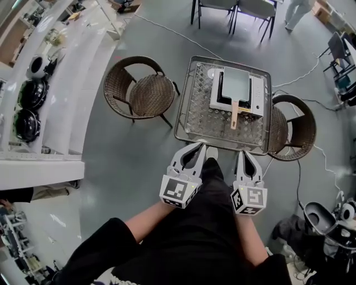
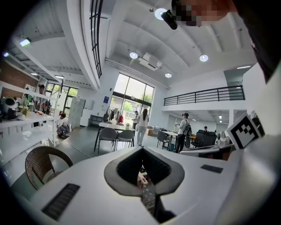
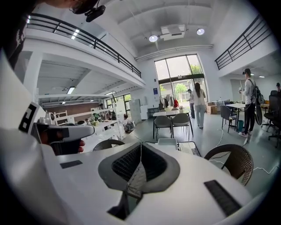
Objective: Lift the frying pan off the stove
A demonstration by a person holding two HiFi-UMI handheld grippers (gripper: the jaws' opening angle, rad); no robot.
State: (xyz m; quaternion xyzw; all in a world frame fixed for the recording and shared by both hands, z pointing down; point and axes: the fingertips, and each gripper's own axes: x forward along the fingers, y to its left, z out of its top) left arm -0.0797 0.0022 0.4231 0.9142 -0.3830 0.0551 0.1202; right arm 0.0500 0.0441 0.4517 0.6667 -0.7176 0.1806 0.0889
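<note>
A square grey frying pan [image 1: 236,83] with a wooden handle [image 1: 236,114] sits on a white stove [image 1: 257,98], on a metal mesh table [image 1: 184,119]. The handle points toward me. My left gripper [image 1: 199,145] and right gripper [image 1: 245,154] hover side by side at the table's near edge, short of the stove. On both, the jaws are closed tip to tip with nothing held. In the right gripper view the stove [image 3: 167,142] shows just past the right gripper [image 3: 140,145]. The left gripper [image 2: 142,150] hides most of the table in its own view.
A wicker chair [image 1: 142,89] stands left of the table and another [image 1: 298,129] at its right. A long white counter [image 1: 67,100] with appliances runs along the left. Cables [image 1: 303,75] lie on the floor. Further chairs [image 1: 236,11] and people are at the back.
</note>
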